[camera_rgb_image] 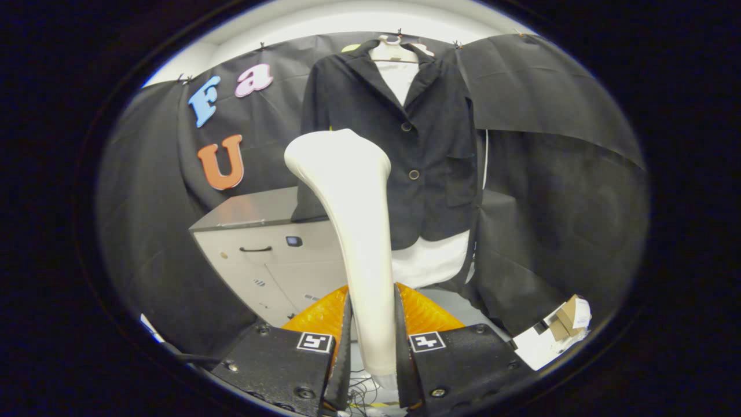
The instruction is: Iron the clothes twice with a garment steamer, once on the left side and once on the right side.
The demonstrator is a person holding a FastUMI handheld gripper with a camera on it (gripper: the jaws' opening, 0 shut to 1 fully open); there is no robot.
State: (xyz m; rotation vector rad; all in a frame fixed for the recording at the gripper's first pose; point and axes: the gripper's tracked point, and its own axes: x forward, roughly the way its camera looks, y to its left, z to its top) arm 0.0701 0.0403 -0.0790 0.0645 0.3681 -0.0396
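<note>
Right now the fingers (373,341) clamp the steamer's (353,220) handle, its head raised before the jacket's (428,145) left half, which hangs on the far wall. I'd press the head flat and draw it straight down, slowly.

Even overhead light brightens the pale ceiling strip (370,14) at the top of the frame and puts a soft sheen on the white plastic steamer (359,231) at centre. Fisheye distortion bows the edges, and dark black jacket (405,150) swallows detail.
</note>
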